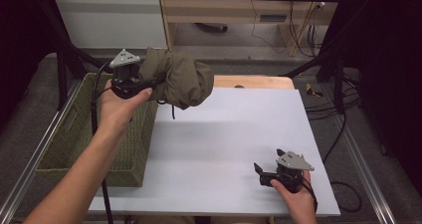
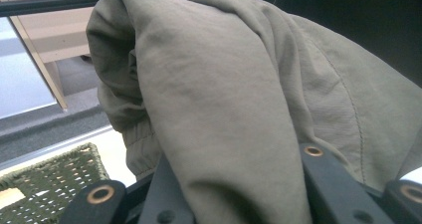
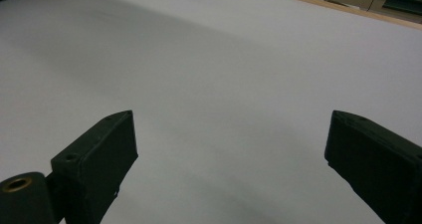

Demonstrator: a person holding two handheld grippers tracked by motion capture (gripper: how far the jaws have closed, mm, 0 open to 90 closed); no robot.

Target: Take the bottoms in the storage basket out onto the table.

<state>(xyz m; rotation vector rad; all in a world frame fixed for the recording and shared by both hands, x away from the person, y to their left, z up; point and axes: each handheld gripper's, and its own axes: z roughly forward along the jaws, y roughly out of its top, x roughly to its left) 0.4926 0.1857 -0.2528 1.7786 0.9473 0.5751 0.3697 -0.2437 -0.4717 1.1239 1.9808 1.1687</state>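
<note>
Jacket (image 1: 181, 77), olive green and bunched into a thick roll, is up in the air off the far left corner of the table (image 1: 224, 149), above the gap between the basket (image 1: 74, 144) and the white tabletop. The left gripper (image 1: 149, 82) has it: in the left gripper view the cloth (image 2: 234, 99) is wedged between the two black jaws, which are clenched on a thick fold. The bundle sticks out to the right of that gripper, and a dark cord hangs from its underside. The left hand (image 1: 119, 107) wraps the gripper body from below.

Hard to read: the jaw tips are buried in fabric, so how deep the bite goes I cannot tell. Which part of the jacket is gripped is also unclear. The garment's upper end is cut off by the top of the left gripper view.

Right gripper (image 1: 263, 174) sits low at the near right of the table, held by the right hand (image 1: 293, 191). Its jaws stand wide apart around bare white surface (image 3: 224, 84), nothing between them.

Around: the woven green basket stands just beside the table's left edge, partly covered by the left forearm. A strip of wood shows past the far edge of the table, and cables lie on the floor to the right.
</note>
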